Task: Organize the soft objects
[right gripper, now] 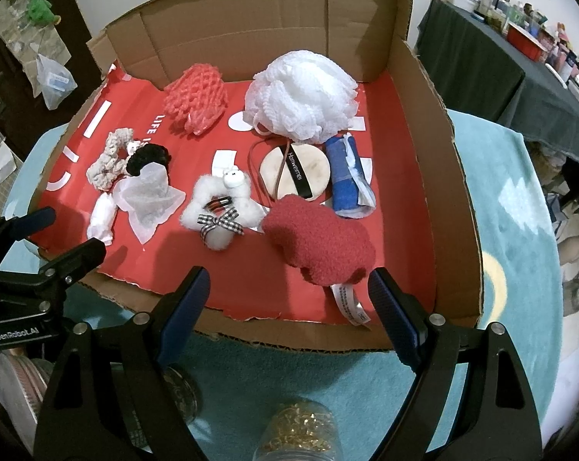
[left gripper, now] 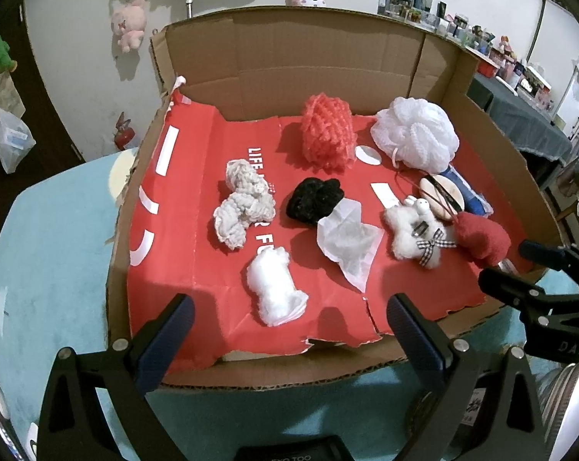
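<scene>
On red liner, fluffy white mesh pouf (right gripper: 303,96), coral net ball (right gripper: 197,94)

The left gripper (left gripper: 289,315) hangs with its two black fingers spread wide apart, the blue pads facing each other across an empty gap. It tilts steeply downward over the near edge of the cardboard box (left gripper: 251,374). The right gripper (right gripper: 287,288) stands in the same pose just beside it, jaws wide, nothing between the blue pads, pointing steeply down at the same near edge. Each gripper shows in the other's view: the right one at the right border of the left wrist view, the left one at the left border of the right wrist view. Neither touches anything.
</scene>
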Motion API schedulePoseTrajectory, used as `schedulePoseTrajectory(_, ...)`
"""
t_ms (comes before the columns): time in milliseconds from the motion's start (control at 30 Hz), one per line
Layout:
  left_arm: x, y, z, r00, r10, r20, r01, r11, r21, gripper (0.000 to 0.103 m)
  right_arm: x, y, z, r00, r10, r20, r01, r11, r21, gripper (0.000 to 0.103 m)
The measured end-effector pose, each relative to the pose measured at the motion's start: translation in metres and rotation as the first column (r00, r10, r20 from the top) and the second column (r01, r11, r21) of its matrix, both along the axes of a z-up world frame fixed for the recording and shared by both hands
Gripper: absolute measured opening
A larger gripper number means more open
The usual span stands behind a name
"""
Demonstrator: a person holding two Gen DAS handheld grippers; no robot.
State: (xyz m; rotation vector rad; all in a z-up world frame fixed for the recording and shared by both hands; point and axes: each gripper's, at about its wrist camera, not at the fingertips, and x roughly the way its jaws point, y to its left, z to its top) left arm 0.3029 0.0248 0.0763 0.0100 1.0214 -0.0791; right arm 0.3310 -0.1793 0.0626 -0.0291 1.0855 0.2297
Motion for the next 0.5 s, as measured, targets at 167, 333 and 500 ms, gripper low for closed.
schedulePoseTrajectory(167,-0.003,0.004,0.007,1.000,-0.019,-0.012,0.018,0.997,-0.071,0.102,-0.001,0.000,0.001,1.000,0.014,-0.007,-0.014,1.000,0.021,0.084)
schedulePoseTrajectory(333,-0.026,0.015,0.054,0.994,0.002,0.111,0.009,0.995,-0.096,0.102,-0.010,-0.007,0.026,1.000,0.002,0.026,-0.004,0.998,0.069,0.084)
schedulePoseTrajectory(500,-0.074,0.015,0.092,0.974,-0.022,0.227,0.046,0.994,-0.100,0.103,-0.044,-0.014,0.076,0.989,0.015,0.149,-0.024,0.998,0.061,0.085)
